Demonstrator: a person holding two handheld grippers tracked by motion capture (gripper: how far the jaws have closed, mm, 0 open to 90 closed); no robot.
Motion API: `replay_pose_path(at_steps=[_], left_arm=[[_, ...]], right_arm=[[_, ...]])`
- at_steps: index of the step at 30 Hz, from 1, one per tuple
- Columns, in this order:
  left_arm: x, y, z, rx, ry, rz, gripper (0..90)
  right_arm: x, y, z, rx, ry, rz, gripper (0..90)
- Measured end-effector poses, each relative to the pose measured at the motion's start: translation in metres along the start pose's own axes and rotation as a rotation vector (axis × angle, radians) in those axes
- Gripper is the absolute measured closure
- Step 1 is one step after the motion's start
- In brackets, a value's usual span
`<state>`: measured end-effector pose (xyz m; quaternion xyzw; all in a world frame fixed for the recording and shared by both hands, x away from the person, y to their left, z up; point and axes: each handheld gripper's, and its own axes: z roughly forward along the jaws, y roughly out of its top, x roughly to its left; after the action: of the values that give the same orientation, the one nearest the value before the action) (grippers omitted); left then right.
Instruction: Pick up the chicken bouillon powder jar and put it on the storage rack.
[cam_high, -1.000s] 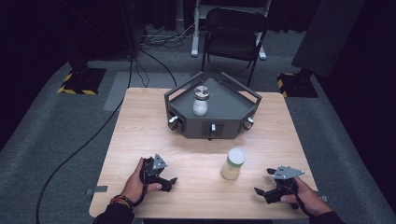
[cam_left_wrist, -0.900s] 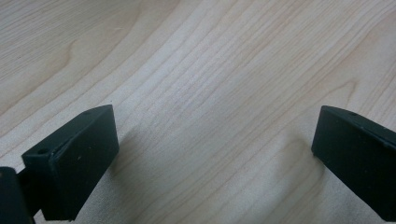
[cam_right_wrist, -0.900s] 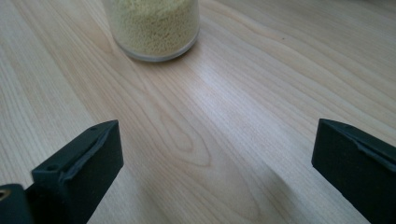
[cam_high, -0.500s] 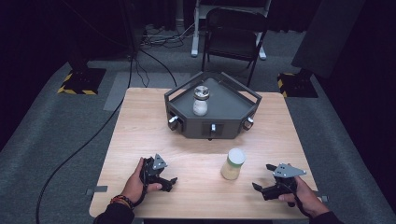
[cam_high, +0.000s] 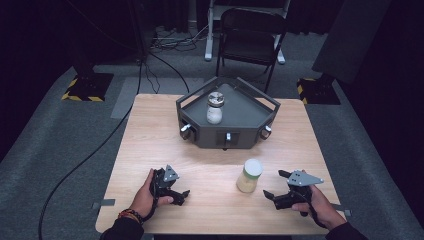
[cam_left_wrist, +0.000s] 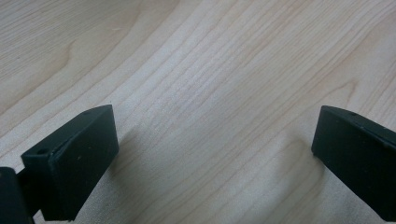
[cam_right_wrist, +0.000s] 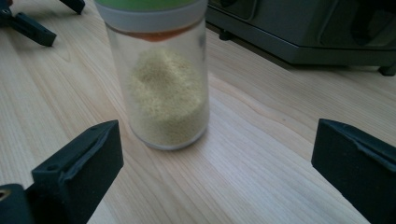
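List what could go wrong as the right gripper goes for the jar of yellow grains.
1. The jar is tall and narrow and stands free on the table; a jaw of the open right gripper bumping one side first could tip it.
2. The jar sits left of centre between the jaws in the right gripper view, so closing now might push it sideways.
3. The grey tray stands just behind; a shove forward could knock the jar into it.

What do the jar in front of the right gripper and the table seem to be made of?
Jar: clear glossy wall, glass or plastic, I can't tell which; the yellow grains show through. Its cap looks like matte pale green plastic. Table: light wood or wood-look laminate, with visible grain lines.
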<state>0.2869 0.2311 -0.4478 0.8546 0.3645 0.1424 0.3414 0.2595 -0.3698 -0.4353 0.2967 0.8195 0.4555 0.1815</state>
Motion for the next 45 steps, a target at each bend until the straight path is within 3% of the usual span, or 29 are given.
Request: replay_pose_path(at_steps=[20,38,45], left_arm=[[0.0,0.0,0.0,0.0,0.001,-0.001,0.0],[0.0,0.0,0.0,0.0,0.002,0.001,0.0],[0.0,0.0,0.0,0.0,0.001,0.001,0.0]], right_arm=[[0.006,0.014,0.022,-0.042,0.052,0.019,1.9],[0.011,0.021,0.037,-0.062,0.063,0.008,3.3],[0.015,0.021,0.043,-0.09,0.046,0.032,8.6]])
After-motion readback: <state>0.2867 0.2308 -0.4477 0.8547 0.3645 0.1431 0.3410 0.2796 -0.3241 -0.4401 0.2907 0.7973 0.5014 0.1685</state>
